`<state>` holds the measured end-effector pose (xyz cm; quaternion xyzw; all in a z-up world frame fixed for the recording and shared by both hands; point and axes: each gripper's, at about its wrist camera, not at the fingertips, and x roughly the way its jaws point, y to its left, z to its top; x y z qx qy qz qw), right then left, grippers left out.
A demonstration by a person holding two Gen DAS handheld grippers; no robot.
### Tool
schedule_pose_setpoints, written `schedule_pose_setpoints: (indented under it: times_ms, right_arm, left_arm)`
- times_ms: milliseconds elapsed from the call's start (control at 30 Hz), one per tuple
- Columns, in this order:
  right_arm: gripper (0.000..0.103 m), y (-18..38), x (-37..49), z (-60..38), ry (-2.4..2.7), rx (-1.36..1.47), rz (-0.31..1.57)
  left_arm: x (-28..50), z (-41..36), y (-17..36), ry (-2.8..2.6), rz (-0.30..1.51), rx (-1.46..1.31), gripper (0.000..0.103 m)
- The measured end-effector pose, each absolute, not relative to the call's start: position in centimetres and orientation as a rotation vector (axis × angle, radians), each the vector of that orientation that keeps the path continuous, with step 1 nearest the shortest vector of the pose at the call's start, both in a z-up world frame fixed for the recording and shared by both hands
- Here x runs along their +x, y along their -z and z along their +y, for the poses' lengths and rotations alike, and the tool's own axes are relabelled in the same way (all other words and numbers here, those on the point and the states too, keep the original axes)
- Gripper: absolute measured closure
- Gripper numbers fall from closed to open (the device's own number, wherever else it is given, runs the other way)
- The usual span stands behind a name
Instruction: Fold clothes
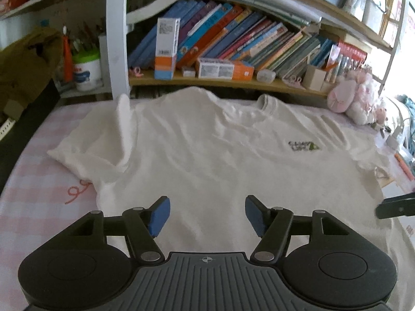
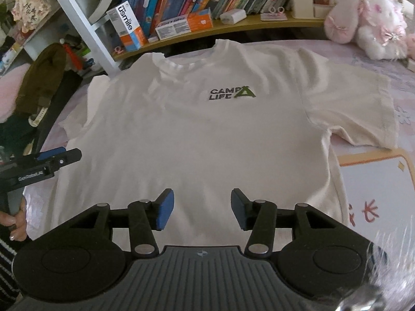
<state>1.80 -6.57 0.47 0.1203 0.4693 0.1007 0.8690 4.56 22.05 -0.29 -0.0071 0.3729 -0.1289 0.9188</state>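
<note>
A white T-shirt lies spread face up on a pink checked sheet, collar toward the bookshelf, with a "CAMP LIFE" logo on its chest. Its left sleeve is rumpled; its right sleeve lies flat. My left gripper hovers open over the lower left part of the shirt, nothing between its blue pads. My right gripper stands open over the lower middle of the shirt. The left gripper also shows at the left edge of the right wrist view, held by a hand.
A low wooden shelf with books and boxes runs behind the collar. Pink plush toys sit at the back right. A white post rises at the back left, beside a brown bag. A white board lies by the shirt's right side.
</note>
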Motion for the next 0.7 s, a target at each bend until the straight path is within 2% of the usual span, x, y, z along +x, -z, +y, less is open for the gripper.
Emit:
schedule_pose_setpoints:
  times_ms: [500, 700]
  right_arm:
    - [0.056, 1.0, 3.0, -9.0, -0.258, 0.267, 1.004]
    - [0.056, 1.5, 5.9, -9.5, -0.286, 0.126, 0.978]
  left_arm:
    - [5.6, 19.9, -0.4, 0.227, 0.767, 0.057, 0.036]
    - [9.3, 20.2, 0.0, 0.261, 0.774, 0.142, 0.036]
